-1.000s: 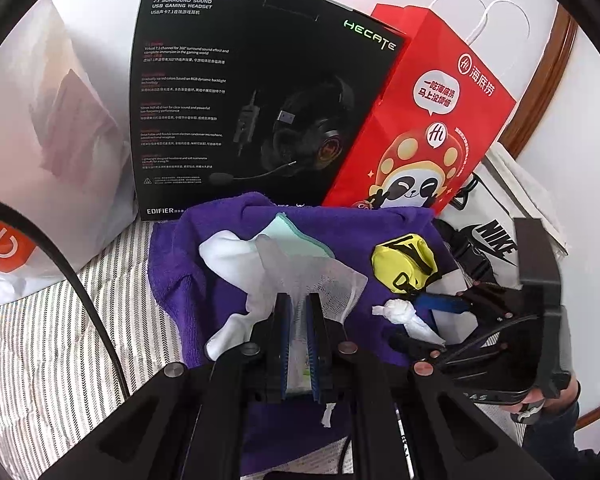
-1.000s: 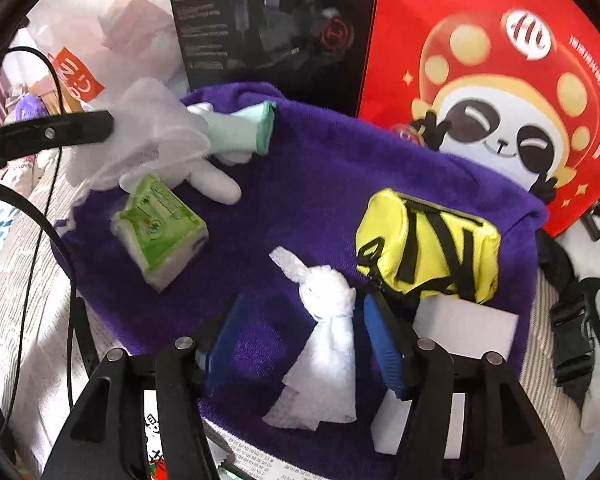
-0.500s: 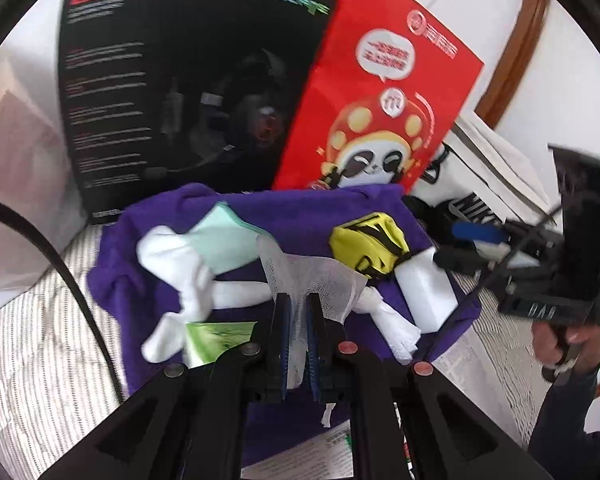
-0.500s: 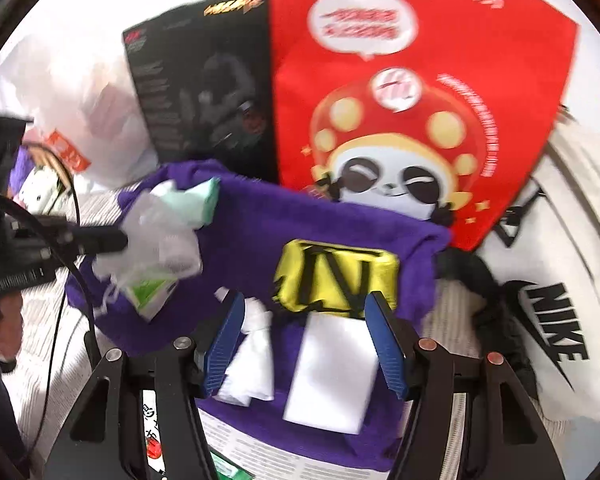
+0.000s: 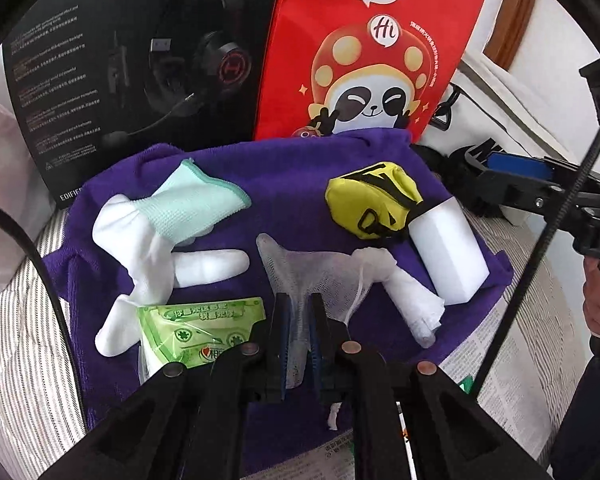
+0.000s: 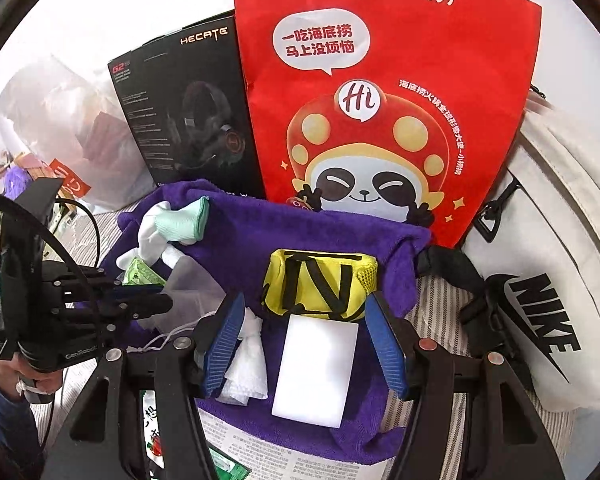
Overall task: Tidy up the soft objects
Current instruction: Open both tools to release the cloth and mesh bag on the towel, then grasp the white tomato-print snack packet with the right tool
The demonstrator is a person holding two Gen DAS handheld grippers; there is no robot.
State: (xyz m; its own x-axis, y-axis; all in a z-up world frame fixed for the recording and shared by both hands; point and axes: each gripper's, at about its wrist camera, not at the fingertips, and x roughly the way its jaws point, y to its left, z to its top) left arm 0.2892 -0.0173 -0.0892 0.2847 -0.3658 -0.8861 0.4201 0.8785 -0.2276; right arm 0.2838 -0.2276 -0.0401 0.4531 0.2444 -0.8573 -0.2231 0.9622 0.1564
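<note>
Left gripper [image 5: 298, 320] is pinched tight on a thin mesh bag [image 5: 300, 268], which hangs over the near middle of the purple towel [image 5: 284, 168]. Right gripper [image 6: 304, 340] stands half wide and empty above the white sponge [image 6: 316, 364]. To place the bag well, I would lower it onto bare towel before letting go, clear of the green tissue pack [image 5: 196, 328] at its left. Behind the towel, the red paper bag [image 6: 380, 80] and black headset box [image 6: 180, 108] stand upright, contents unseen. Yellow pouch [image 6: 320, 284] looks closed; the glove [image 5: 168, 224] lies far left.
</note>
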